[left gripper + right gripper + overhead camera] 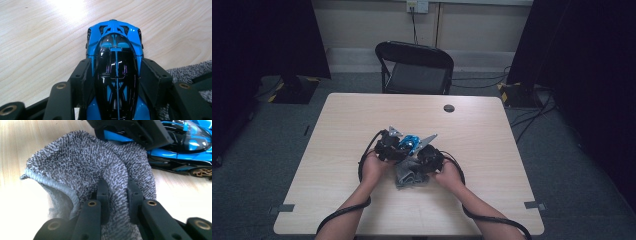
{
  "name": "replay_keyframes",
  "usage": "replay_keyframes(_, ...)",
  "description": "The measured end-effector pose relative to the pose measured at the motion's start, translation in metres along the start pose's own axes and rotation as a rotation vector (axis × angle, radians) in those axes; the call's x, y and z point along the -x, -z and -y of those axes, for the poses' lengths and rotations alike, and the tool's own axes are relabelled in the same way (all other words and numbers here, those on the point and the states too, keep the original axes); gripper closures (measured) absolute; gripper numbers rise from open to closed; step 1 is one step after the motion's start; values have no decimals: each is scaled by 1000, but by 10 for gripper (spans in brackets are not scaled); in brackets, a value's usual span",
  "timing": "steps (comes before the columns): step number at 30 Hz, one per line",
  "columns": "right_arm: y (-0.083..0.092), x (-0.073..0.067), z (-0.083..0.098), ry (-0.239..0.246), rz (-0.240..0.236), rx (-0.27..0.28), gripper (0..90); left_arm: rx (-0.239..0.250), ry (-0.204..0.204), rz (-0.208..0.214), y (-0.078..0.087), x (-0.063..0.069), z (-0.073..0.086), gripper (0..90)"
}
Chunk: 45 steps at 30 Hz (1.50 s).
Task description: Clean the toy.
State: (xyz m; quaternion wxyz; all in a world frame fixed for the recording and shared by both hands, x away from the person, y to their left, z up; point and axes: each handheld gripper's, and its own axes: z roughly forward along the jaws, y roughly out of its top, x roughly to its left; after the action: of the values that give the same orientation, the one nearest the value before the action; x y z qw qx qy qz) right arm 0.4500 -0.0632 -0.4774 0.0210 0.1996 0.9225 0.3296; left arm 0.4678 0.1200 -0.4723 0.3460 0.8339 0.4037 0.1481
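A blue and black toy car [115, 57] sits on the wooden table, its body clamped between the two black jaws of my left gripper [115, 75]. From above, the car [410, 142] lies mid-table between both hands, with the left gripper [388, 146] on its left. My right gripper [117, 192] is shut on a fold of a grey terry cloth [82, 162], which bunches up in front of it and touches the car's side [180, 145]. In the high view the cloth [408, 175] lies just below the car, under the right gripper [428, 157].
The light wooden table [362, 120] has a round cable hole [449, 108] near its far edge. A black folding chair [414, 67] stands behind the table. Cables trail from both grippers off the near edge.
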Motion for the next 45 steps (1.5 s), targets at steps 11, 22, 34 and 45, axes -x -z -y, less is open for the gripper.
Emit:
replay_keyframes(11,7,17,6,-59,56,2,772,-3,-1,1,0,0,0,444)
replay_keyframes(22,10,31,6,-67,85,-8,772,-4,0,5,0,0,0,444)
replay_keyframes(34,15,50,11,-121,131,5,771,-3,-10,-1,1,0,1,444)
replay_keyframes(45,17,61,11,-142,149,5,769,-3,-6,2,1,0,0,444)
